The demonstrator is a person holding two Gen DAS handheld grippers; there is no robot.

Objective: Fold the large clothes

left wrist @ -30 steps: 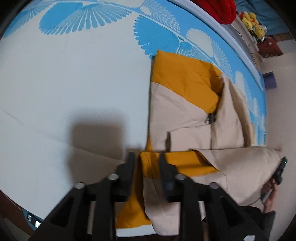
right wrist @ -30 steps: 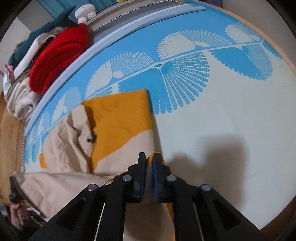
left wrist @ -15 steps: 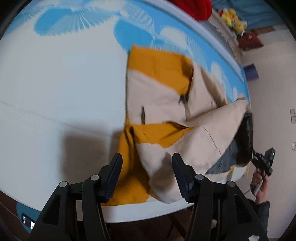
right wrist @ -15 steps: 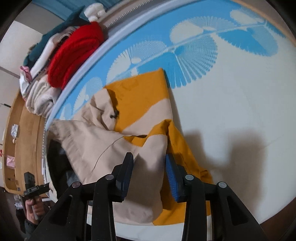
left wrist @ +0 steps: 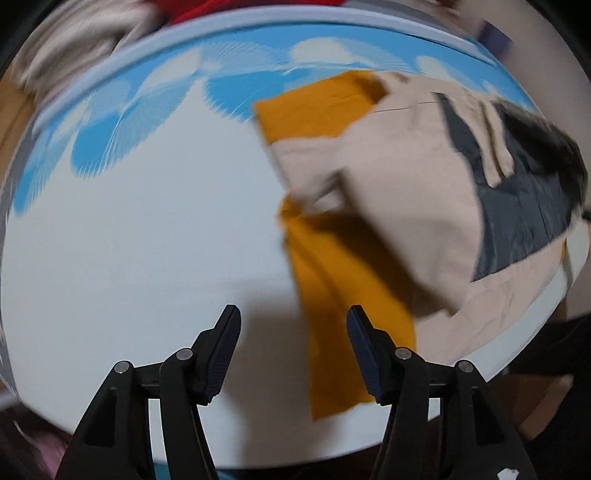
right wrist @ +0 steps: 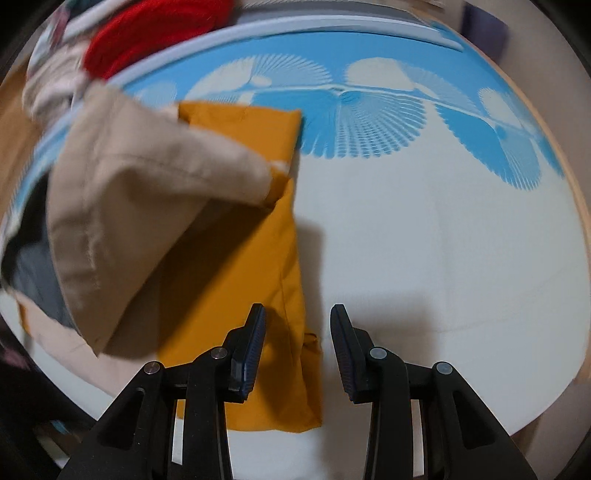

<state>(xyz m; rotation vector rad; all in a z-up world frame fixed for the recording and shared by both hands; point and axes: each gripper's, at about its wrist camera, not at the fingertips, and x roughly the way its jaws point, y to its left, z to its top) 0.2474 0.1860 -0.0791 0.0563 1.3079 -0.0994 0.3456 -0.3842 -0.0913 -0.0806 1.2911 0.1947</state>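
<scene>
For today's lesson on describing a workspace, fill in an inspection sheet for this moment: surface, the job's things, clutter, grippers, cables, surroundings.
Surface: white cloth with a blue fan print along the far side; a raised pale rim beyond it.
Job's things: orange and beige jacket lying partly folded, a beige flap turned over, dark lining showing at one side, its orange end near the front edge.
Clutter: red knit item and pale folded clothes piled beyond the rim.
Grippers: left gripper jaws opening, nothing pinched, orange cloth lying below them; right gripper open, over the jacket's orange edge, not clamped.
Cables: nothing seen.
Surroundings: wall and blurred furniture; too smeared to tell more.
</scene>
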